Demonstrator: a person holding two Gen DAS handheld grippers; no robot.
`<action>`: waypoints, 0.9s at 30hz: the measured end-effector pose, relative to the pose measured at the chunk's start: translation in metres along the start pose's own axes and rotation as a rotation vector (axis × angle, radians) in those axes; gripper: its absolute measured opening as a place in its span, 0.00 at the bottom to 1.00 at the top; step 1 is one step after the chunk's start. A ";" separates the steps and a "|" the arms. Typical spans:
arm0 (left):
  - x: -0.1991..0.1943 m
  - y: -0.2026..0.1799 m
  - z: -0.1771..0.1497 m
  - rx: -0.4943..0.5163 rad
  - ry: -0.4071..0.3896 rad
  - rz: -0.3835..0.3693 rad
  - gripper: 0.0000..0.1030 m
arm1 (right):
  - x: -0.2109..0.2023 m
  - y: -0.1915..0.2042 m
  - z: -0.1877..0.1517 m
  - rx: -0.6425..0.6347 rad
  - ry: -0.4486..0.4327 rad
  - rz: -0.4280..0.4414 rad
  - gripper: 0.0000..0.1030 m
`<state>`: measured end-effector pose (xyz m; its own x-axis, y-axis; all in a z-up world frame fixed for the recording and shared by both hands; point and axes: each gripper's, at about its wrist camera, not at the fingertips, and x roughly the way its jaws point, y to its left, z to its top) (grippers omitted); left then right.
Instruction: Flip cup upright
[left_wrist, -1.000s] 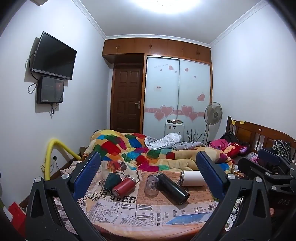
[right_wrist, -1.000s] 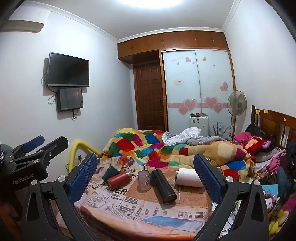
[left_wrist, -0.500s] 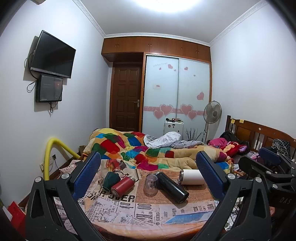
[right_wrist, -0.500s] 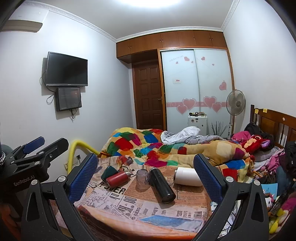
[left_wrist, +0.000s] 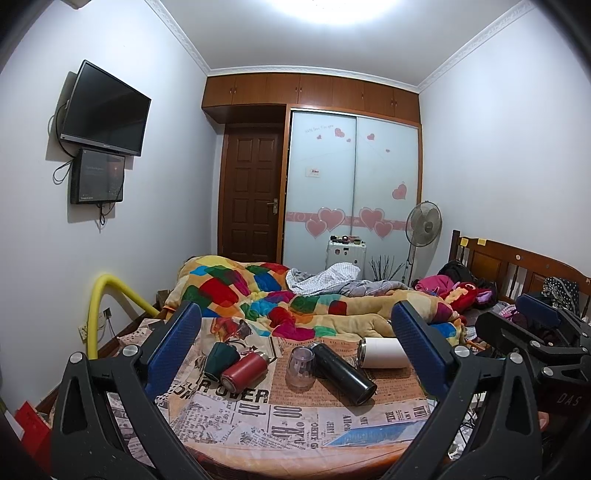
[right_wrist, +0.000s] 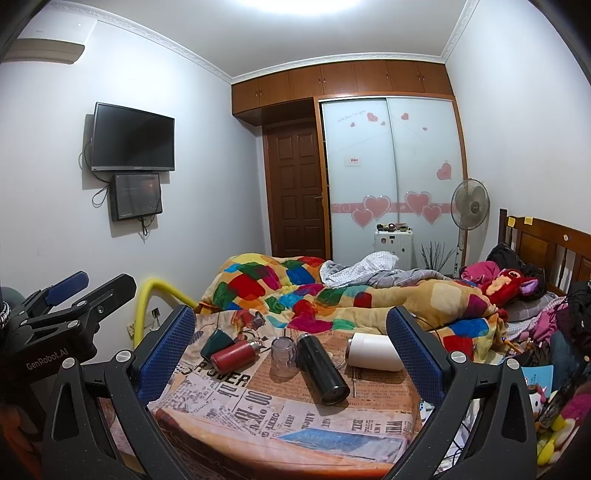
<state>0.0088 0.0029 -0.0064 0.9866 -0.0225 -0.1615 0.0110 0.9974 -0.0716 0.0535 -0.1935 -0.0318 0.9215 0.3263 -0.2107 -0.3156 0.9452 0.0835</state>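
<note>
At the lower centre of both views, a newspaper-print desk (left_wrist: 236, 410) (right_wrist: 266, 402) carries everything. Largest on it, a black flask (left_wrist: 341, 371) (right_wrist: 321, 365) lies on its side, centre frame. Right of it, a white tumbler (left_wrist: 384, 352) (right_wrist: 373, 350) lies down too. Left: a red bottle (left_wrist: 243, 371) (right_wrist: 232, 352) touching a dark green cup (left_wrist: 219, 356) (right_wrist: 216, 341), both lying. The clear cup (left_wrist: 301, 365) (right_wrist: 282, 350) sits mouth-down, just beside the flask's left. Left tool (left_wrist: 295, 352) and right tool (right_wrist: 291, 354) both spread wide, holding nothing, short of the items.
</note>
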 end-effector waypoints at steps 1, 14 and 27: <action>0.000 0.000 0.000 0.000 0.000 0.000 1.00 | 0.000 0.000 0.000 -0.001 0.000 0.000 1.00; 0.000 0.000 0.000 0.000 0.000 -0.001 1.00 | 0.000 0.002 0.001 -0.003 0.001 -0.002 1.00; -0.002 0.001 0.000 0.001 -0.003 -0.002 1.00 | 0.001 0.003 0.000 -0.004 0.002 -0.003 1.00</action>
<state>0.0073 0.0043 -0.0059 0.9870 -0.0246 -0.1588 0.0134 0.9974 -0.0713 0.0532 -0.1910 -0.0314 0.9221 0.3232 -0.2126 -0.3136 0.9463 0.0786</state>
